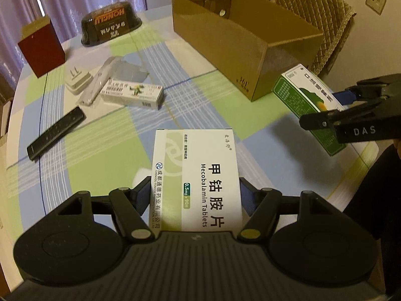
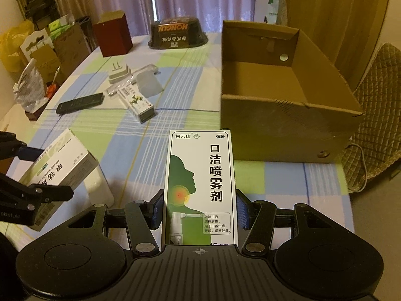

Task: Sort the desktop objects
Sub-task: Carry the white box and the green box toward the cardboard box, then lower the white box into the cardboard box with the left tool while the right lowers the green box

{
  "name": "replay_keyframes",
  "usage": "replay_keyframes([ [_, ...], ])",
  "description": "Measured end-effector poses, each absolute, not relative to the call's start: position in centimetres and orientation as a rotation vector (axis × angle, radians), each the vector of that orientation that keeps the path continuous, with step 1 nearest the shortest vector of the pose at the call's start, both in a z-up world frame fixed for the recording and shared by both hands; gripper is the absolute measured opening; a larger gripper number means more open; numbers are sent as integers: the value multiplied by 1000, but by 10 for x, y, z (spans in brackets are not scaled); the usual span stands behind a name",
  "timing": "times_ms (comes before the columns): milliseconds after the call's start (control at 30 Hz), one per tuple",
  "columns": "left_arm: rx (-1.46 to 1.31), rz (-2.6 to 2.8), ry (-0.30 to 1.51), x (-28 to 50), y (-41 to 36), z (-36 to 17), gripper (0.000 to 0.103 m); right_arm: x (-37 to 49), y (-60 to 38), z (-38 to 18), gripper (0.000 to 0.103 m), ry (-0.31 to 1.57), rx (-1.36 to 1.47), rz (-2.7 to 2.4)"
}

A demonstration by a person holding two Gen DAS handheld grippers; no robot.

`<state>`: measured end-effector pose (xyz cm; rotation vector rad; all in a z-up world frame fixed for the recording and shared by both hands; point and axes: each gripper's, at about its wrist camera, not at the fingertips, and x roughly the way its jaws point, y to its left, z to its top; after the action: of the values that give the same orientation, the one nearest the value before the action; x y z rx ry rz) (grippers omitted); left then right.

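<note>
Checked tablecloth (image 1: 190, 100) carries an open cardboard box (image 2: 288, 115). Left gripper (image 1: 195, 195) pinches a Mecobalamin tablet box (image 1: 198, 175). Right gripper (image 2: 199, 209) pinches a throat spray carton (image 2: 200, 185).

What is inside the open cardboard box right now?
Nothing shows inside the cardboard box: the right wrist view shows bare floor and a round hole in the far wall. The near wall hides the floor strip behind it. Both medicine boxes are outside, held in the tools.

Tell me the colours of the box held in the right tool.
White and green, with black lettering and a red-yellow spot on the spray box; clearest in the right wrist view.
</note>
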<state>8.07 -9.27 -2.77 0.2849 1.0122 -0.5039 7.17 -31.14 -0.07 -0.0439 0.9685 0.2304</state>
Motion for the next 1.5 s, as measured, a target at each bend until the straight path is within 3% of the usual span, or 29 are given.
replay_keyframes([
  [800, 310, -571, 906, 123, -171, 21, 67, 92, -360, 46, 55, 894, -18, 176],
  [1500, 322, -662, 808, 216, -264, 61, 67, 189, -413, 78, 55, 819, -19, 115],
])
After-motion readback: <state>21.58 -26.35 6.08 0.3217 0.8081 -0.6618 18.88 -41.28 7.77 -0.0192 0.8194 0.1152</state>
